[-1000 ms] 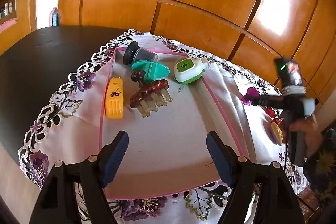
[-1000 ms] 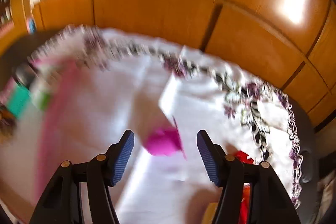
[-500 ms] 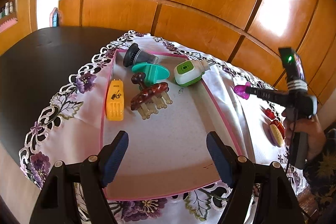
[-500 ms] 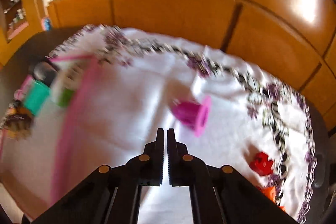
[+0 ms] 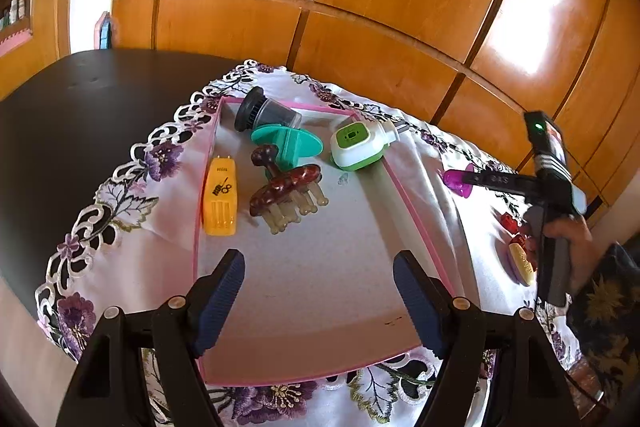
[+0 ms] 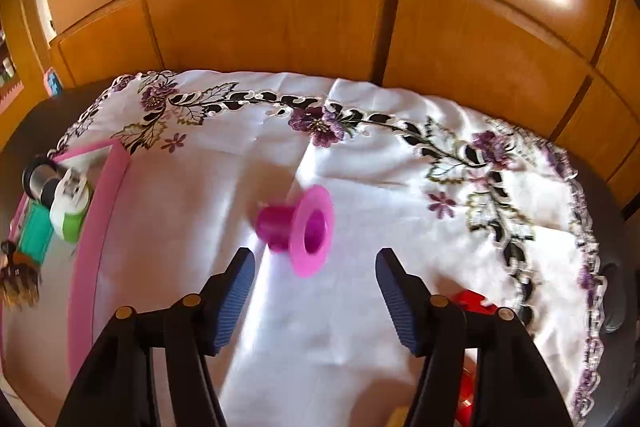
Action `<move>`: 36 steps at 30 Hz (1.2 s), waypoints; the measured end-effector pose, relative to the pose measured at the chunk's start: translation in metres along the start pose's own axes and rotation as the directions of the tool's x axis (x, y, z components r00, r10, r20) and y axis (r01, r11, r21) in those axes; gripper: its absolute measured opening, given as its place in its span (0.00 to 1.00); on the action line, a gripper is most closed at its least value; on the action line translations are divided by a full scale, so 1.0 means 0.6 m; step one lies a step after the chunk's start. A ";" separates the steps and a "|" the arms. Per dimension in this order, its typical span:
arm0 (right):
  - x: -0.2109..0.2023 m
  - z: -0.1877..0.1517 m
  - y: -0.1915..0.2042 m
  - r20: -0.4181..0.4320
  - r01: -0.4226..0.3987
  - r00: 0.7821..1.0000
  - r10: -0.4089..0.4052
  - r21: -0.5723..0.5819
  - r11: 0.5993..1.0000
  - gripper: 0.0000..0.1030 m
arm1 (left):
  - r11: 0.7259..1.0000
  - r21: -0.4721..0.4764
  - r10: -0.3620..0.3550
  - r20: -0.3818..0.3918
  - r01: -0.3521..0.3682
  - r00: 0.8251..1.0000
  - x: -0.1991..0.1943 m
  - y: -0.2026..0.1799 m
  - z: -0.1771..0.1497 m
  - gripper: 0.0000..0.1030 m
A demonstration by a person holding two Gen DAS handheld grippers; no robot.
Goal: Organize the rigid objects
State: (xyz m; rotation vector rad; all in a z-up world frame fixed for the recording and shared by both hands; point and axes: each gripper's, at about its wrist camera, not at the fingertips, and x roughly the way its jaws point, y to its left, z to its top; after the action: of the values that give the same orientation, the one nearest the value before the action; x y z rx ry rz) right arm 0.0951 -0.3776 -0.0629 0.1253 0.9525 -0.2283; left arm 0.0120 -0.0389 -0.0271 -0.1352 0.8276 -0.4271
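A magenta spool (image 6: 296,227) with a wide flange lies on its side on the white embroidered cloth (image 6: 360,155). My right gripper (image 6: 314,259) hovers just short of it. Its jaws are opening, and neither pad touches the spool, whose flange edge sits level with the fingertips. The left wrist view shows the same spool (image 5: 456,181) right of the pink-rimmed tray (image 5: 412,211), with a hand holding the right gripper. My left gripper (image 5: 318,267) stands open and empty over the tray's near half.
The tray's far end holds a yellow case (image 5: 220,203), a brown pronged massager (image 5: 286,191), a teal piece (image 5: 286,145), a green-and-white plug-in device (image 5: 356,149) and a dark cylinder (image 5: 264,113). Red pieces (image 5: 510,223) and a yellow oval (image 5: 522,263) lie at the right. Wooden panels stand behind.
The right gripper's jaws were shut half a second ago and now stand apart again, with the spool lying just ahead of them. The left gripper has not moved.
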 end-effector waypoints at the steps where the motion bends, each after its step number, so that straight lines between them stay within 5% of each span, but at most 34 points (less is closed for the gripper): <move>1: 0.005 0.004 0.004 -0.001 -0.005 1.000 0.005 -0.005 1.000 0.65 | 1.000 0.004 0.002 0.001 -0.002 1.000 0.000 -0.001 0.001 0.75; 4: 0.054 0.013 0.028 -0.073 0.042 0.996 -0.046 -0.056 0.998 0.63 | 1.000 0.019 0.013 0.001 -0.013 1.000 0.002 -0.007 0.003 0.75; 5: 0.064 0.010 0.034 -0.098 0.066 0.993 -0.072 -0.070 0.995 0.45 | 1.000 0.022 0.017 0.000 -0.017 1.000 0.003 -0.008 0.003 0.75; 6: 0.068 0.006 0.038 -0.090 0.073 0.993 -0.080 -0.076 0.994 0.43 | 0.999 0.025 0.021 -0.003 -0.021 1.000 0.004 -0.008 0.003 0.75; 7: 0.064 0.004 0.042 -0.071 0.059 0.995 -0.065 -0.082 0.995 0.09 | 0.999 0.026 0.026 -0.004 -0.026 1.000 0.004 -0.008 0.003 0.75; 8: 0.063 0.002 0.045 -0.076 0.074 0.994 -0.081 -0.085 0.994 0.00 | 0.999 0.026 0.031 -0.004 -0.030 1.000 0.004 -0.006 0.003 0.75; 14: -0.018 -0.001 0.079 0.024 0.001 1.000 0.003 -0.151 0.989 0.00 | 0.998 0.014 0.057 0.002 -0.057 0.998 0.001 0.004 0.005 0.75; 20: -0.116 0.004 0.164 0.090 -0.181 0.974 0.209 -0.255 0.950 0.00 | 0.997 0.000 0.084 0.014 -0.084 0.996 -0.012 0.016 0.005 0.75; 25: -0.114 -0.015 0.256 0.038 -0.269 0.953 0.300 -0.347 0.899 0.00 | 0.994 -0.011 0.105 0.022 -0.105 0.994 -0.023 0.029 0.003 0.75; 30: -0.042 -0.026 0.297 -0.097 -0.394 0.919 0.383 -0.291 0.872 0.02 | 0.993 -0.030 0.118 0.014 -0.117 0.993 -0.027 0.043 -0.002 0.75; 32: -0.029 -0.030 0.304 -0.116 -0.417 0.909 0.401 -0.263 0.870 0.19 | 0.992 -0.036 0.121 0.017 -0.120 0.993 -0.030 0.047 -0.004 0.75; 36: -0.012 -0.037 0.301 -0.160 -0.444 0.895 0.417 -0.222 0.868 0.31 | 0.991 -0.047 0.130 0.020 -0.128 0.991 -0.031 0.056 -0.005 0.77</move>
State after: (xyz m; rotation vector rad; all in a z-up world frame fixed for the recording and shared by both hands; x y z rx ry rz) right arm 0.1183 -0.1971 -0.0684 0.1131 1.0264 0.3198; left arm 0.0094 -0.0003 -0.0257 -0.1282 0.8190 -0.2845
